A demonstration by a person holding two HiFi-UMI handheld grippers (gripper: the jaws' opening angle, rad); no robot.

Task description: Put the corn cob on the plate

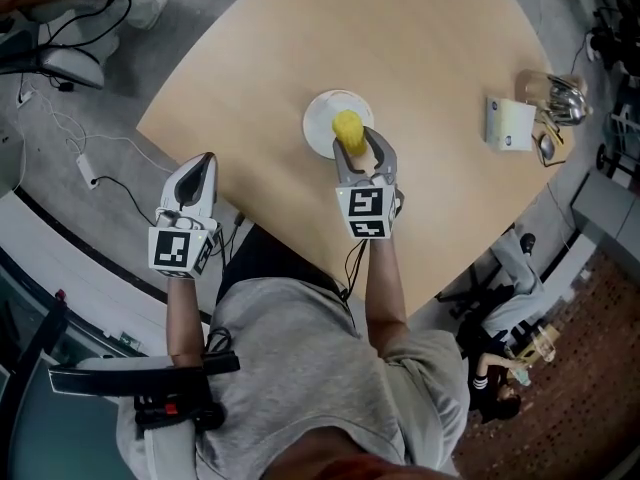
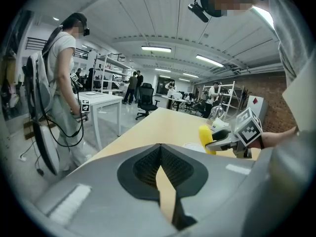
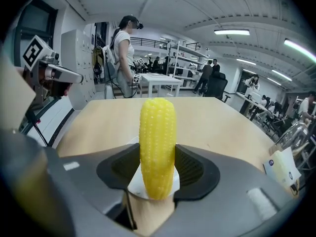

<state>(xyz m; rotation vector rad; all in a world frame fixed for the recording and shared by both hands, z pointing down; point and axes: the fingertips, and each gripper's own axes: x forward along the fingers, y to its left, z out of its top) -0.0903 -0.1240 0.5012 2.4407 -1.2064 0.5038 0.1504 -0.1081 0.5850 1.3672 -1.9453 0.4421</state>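
Observation:
A yellow corn cob [image 3: 157,142] stands upright between the dark pads of my right gripper [image 3: 158,167], which is shut on it. In the head view the corn cob [image 1: 347,128] hangs over the near part of a small white plate [image 1: 322,118] on the wooden table, with the right gripper [image 1: 358,143] just behind it. Whether the cob touches the plate [image 3: 134,185] is hidden. My left gripper [image 1: 198,165] hovers off the table's left edge, shut and empty. From the left gripper [image 2: 160,154] I see the corn cob [image 2: 205,138] to the right.
A white box [image 1: 510,124] and a glass holder with metal utensils [image 1: 560,96] stand at the table's far right. The table's curved edge runs close under both hands. Cables [image 1: 90,168] lie on the floor at left. People and desks fill the room behind.

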